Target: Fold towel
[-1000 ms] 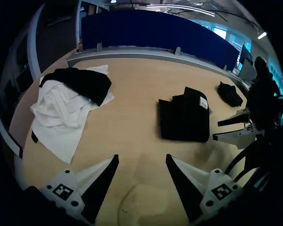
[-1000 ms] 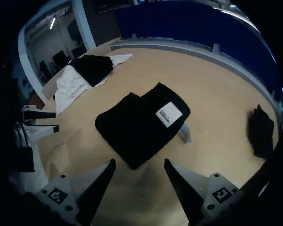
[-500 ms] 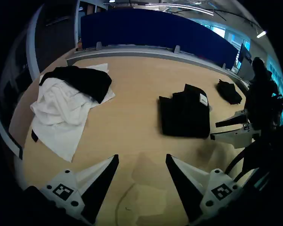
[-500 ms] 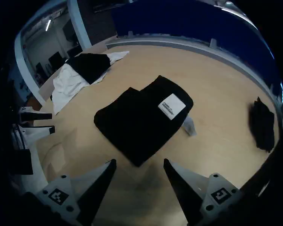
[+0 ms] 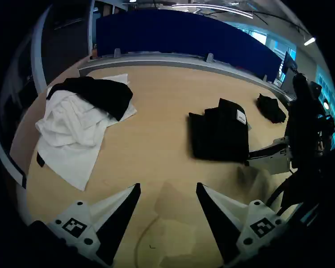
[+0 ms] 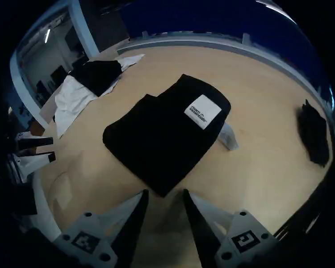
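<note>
While the left tool point(image 5: 167, 210) hangs over the bare pale wood of the counter point(image 5: 158, 111) with its two fingers wide apart and nothing between them, the right tool point(image 6: 164, 210) sits low over the same surface with its fingers drawn close, a narrow gap between them, clamped on nothing. The black towel point(image 6: 167, 134) lies flat near the middle of the counter, folded into a thick rectangle. In the right gripper view its long axis runs from near left to far right, and its nearest corner points straight at the gap between that tool's fingertips, just in front of them; whether they touch the cloth I cannot tell. A white label point(image 6: 202, 111) sits on the far right end of the towel, and a pale strip point(image 6: 228, 136) pokes out from under the edge just beside it. In the left gripper view the towel point(image 5: 219, 131) lies ahead and to the right, with the right tool point(image 5: 252, 160) just beside its near right corner. Well apart to the left, a white cloth point(image 5: 73, 129) lies rumpled with a black garment point(image 5: 100, 96) on top. A small black bundle point(image 6: 315, 134) sits near the counter's right edge, and a blue partition point(image 5: 181, 35) stands behind.
</note>
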Demonstrator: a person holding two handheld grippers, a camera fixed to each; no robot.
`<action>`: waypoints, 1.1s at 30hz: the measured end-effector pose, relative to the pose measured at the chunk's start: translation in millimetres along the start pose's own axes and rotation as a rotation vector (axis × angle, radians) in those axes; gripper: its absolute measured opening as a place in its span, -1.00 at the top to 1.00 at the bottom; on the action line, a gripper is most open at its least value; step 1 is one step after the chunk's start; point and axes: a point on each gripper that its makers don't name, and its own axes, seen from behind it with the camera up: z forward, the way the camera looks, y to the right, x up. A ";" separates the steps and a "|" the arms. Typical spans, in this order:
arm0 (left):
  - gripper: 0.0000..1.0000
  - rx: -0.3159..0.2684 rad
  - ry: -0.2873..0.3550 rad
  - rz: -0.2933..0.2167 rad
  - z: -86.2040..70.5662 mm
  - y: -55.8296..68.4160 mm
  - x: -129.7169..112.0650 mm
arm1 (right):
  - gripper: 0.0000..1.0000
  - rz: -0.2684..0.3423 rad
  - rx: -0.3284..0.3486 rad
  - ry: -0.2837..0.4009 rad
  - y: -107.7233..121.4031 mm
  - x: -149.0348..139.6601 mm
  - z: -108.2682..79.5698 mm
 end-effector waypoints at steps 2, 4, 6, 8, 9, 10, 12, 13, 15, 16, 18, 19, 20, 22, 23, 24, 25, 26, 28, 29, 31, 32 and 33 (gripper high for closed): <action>-0.85 0.000 -0.001 0.000 -0.3 0.1 -0.2 | 0.08 0.006 -0.002 0.004 -0.1 1.1 1.0; -0.85 0.000 -0.001 0.000 -0.4 0.3 0.0 | 0.10 0.014 -0.001 0.004 -0.1 2.3 1.7; -0.85 0.001 -0.001 0.000 -0.4 0.6 0.1 | 0.14 0.021 0.001 0.004 -0.1 3.5 2.3; -0.85 0.001 -0.002 0.001 -0.4 0.9 0.1 | 0.32 0.027 0.004 0.004 -0.2 4.6 2.9; -0.85 0.001 -0.002 0.001 -0.4 0.9 0.1 | 0.48 0.029 0.003 0.005 0.2 4.9 3.3; -0.85 0.001 -0.002 0.002 -0.4 0.9 0.1 | 0.51 0.030 0.002 0.006 0.8 4.9 3.8; -0.85 0.002 -0.003 0.002 -0.1 1.0 0.1 | 0.62 0.032 0.000 0.006 1.6 4.8 4.6; -0.85 0.001 -0.003 0.002 0.2 1.1 0.0 | 0.69 0.032 0.000 0.006 1.7 4.7 5.0; -0.85 0.001 -0.004 0.002 1.0 1.2 -0.2 | 0.77 0.034 0.003 0.005 1.8 4.5 5.3; -0.85 0.001 -0.005 0.002 1.3 1.0 -0.3 | 0.80 0.035 0.004 0.006 1.8 4.4 4.9; -0.85 0.002 -0.006 0.002 2.0 0.8 -0.6 | 0.85 0.035 0.008 0.007 1.7 4.2 3.9; -0.85 0.003 -0.006 0.003 2.3 0.7 -0.8 | 0.86 0.036 0.010 0.007 1.6 4.2 3.4; -0.85 0.003 -0.007 0.004 2.6 0.6 -1.1 | 0.87 0.036 0.011 0.008 1.5 4.1 2.8; -0.85 0.002 -0.008 0.005 2.7 1.0 -1.3 | 0.88 0.031 0.014 0.014 1.2 5.6 1.7; -0.85 0.002 -0.008 0.006 2.7 1.3 -1.3 | 0.88 0.029 0.015 0.017 1.1 6.5 1.1; -0.85 0.002 -0.008 0.007 2.5 1.6 -1.2 | 0.88 0.024 0.017 0.021 0.7 8.1 0.0; -0.85 0.001 -0.008 0.007 2.3 1.8 -1.0 | 0.88 0.019 0.018 0.025 0.3 9.9 -1.3; -0.85 0.001 -0.008 0.007 2.1 2.1 -0.8 | 0.89 0.013 0.020 0.029 -0.2 11.6 -2.6; -0.85 0.001 -0.007 0.007 1.7 2.4 -0.1 | 0.89 0.000 0.025 0.041 -1.5 17.8 -6.8; -0.85 0.001 -0.007 0.007 1.5 2.5 0.2 | 0.89 -0.007 0.028 0.047 -2.1 21.0 -8.9; -0.85 0.001 -0.005 0.008 0.8 2.7 1.8 | 0.89 -0.026 0.033 0.063 -3.2 30.4 -15.4; -0.85 0.002 -0.003 0.009 0.4 2.8 2.6 | 0.89 -0.035 0.035 0.071 -3.7 35.1 -18.7; -0.85 0.002 -0.002 0.009 0.1 2.9 3.5 | 0.90 -0.049 0.037 0.079 -4.1 41.2 -23.3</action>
